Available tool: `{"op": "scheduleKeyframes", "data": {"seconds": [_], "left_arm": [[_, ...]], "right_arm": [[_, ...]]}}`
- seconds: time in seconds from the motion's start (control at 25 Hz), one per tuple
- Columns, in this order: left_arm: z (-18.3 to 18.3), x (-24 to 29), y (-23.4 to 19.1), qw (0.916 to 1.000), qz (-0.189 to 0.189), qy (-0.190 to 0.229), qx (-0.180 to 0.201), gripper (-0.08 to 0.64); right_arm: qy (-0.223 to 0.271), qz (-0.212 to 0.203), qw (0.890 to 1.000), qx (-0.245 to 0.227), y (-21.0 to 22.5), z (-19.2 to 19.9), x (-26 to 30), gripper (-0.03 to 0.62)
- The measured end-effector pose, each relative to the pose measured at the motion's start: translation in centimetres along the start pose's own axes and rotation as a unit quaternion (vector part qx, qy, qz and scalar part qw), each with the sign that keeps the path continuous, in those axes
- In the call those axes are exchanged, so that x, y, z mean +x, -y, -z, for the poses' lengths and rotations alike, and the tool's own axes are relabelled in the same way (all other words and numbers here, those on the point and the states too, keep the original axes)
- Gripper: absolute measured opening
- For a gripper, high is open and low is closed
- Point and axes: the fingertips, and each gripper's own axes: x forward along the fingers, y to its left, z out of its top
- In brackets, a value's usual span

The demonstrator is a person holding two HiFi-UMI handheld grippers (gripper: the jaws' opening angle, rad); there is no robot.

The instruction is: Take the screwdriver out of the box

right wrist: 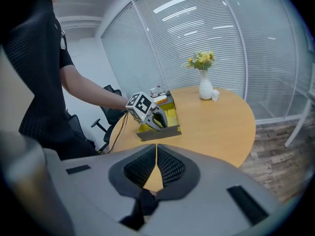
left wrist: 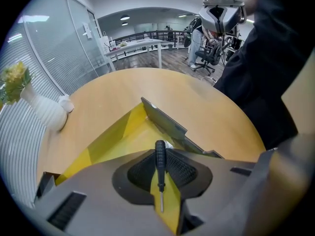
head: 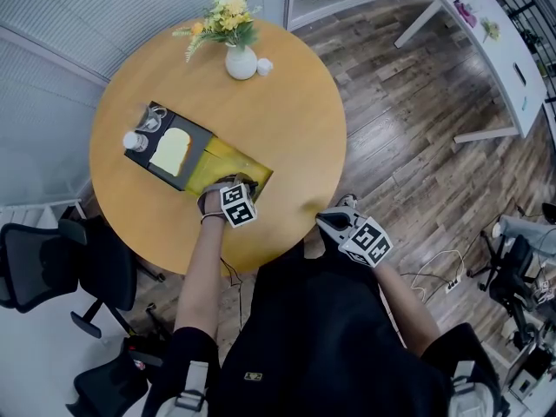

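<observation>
Left gripper view: tongs grip screwdriver inside the box.

left gripper jaws clamped, right gripper jaws together

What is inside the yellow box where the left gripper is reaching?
A black-handled screwdriver, its handle pinched between the left gripper pads, inside the yellow box. The gripper body covers the rest of the interior.

On your round table, a white vase of yellow flowers stands at twelve o'clock; a black office chair sits at eight o'clock.
</observation>
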Motion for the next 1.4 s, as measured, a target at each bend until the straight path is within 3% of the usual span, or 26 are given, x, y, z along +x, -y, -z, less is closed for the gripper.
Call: {"op": "scheduleKeyframes", "data": {"seconds": [0.52, 0.84, 1.24, 1.4], "left_arm": [[-2.1, -5.2, -1.3, 0.9941, -0.075, 0.049, -0.061, 0.072], [-3.6, -9.8, -1.3, 0.9816, -0.125, 0.107, -0.097, 0.072], [-5.9, -14.3, -0.2, 0.9568, -0.147, 0.191, -0.163, 0.071], [-7.5, -16.1, 0.3, 0.9319, -0.15, 0.253, -0.212, 0.071]], "right_arm": [[0.007, -0.023, 0.999, -0.033, -1.0, -1.0, 0.6, 0.008], [0.013, -0.032, 0.998, -0.051, -1.0, -1.4, 1.2, 0.008], [0.041, -0.027, 0.996, -0.071, 0.1, -3.8, 1.3, 0.008], [0.049, -0.023, 0.996, -0.076, 0.5, -4.4, 1.4, 0.008]]}}
